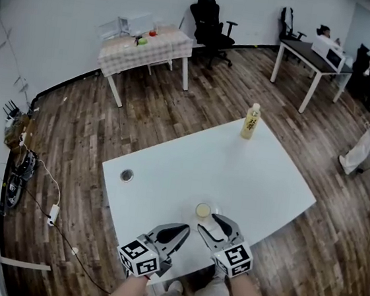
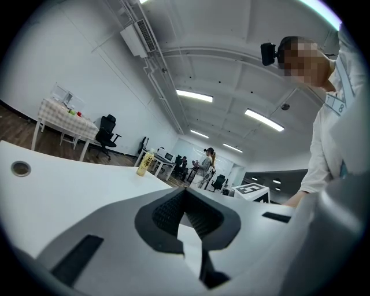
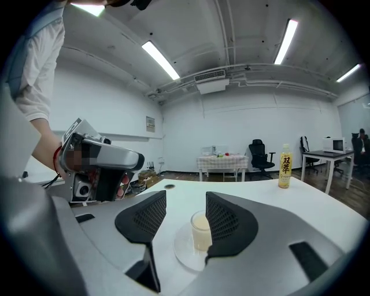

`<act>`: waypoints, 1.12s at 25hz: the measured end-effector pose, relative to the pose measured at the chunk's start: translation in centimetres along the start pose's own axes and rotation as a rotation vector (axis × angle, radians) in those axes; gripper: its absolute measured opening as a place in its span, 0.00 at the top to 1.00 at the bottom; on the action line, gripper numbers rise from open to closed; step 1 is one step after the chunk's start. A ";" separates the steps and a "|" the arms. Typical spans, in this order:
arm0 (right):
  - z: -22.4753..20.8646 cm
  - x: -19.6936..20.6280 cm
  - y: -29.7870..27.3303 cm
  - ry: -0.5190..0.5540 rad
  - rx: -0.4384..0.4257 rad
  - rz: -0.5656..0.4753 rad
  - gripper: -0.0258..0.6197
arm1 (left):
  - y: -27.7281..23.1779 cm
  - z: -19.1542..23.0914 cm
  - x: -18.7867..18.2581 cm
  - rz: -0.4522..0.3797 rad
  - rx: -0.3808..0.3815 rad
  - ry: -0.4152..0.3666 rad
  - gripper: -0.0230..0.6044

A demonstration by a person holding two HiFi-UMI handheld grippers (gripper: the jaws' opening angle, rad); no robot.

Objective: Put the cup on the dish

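Standing upright on the dish (image 3: 180, 252), the cup (image 3: 200, 229) is occupying the near edge of the white table (image 1: 168, 175), just ahead of us. We are judging the placement itself as done: the cup base is resting inside the dish rim, and nothing is tilting.

We are reading the cup as a small, straight-sided cylinder, translucent and pale cream in colour; whether that tint is the wall or the contents, we cannot tell. The dish is showing as a round, shallow, glossy disc, clear to whitish.

The right gripper (image 3: 184, 208) is standing with its jaws spread apart. The cup is sitting beyond the tips, close to the right-hand pad, whose edge is hiding part of the cup wall; neither pad appears to be pressing on it. We are judging that only the clean withdrawal of this gripper is left, without nudging the cup.

The left gripper (image 2: 185, 202) is lying beside it with its jaws fully together and nothing between them. Both pairs of pads are dark and cross-hatched, and the gripper bodies are smooth grey plastic.
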State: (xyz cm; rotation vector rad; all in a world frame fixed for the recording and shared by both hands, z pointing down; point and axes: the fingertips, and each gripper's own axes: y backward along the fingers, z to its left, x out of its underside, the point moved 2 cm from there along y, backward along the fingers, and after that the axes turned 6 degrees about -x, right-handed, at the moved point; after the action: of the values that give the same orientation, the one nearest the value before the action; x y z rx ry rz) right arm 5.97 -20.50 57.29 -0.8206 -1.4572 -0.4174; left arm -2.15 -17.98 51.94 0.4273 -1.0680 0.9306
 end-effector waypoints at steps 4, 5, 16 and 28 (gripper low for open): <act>0.6 -0.7 0.7 0.020 0.007 -0.032 0.67 | 0.4 -0.5 -0.3 -0.004 0.017 -0.003 0.96; 0.8 -1.0 0.9 0.024 0.010 -0.038 0.70 | 0.4 -0.7 -0.2 -0.009 0.025 -0.005 0.96; 2.6 -2.0 3.1 0.021 0.046 -0.050 0.88 | 1.1 -2.2 -0.4 -0.011 0.080 -0.029 0.96; 5.9 -6.0 5.4 0.083 0.038 -0.101 0.90 | 2.5 -4.4 -1.6 -0.029 0.112 -0.060 0.96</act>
State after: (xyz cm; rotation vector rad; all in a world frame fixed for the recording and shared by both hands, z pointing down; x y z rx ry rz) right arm 4.92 -14.05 49.75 -0.6937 -1.4290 -0.4924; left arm -2.06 -14.21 48.20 0.5653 -1.0647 0.9596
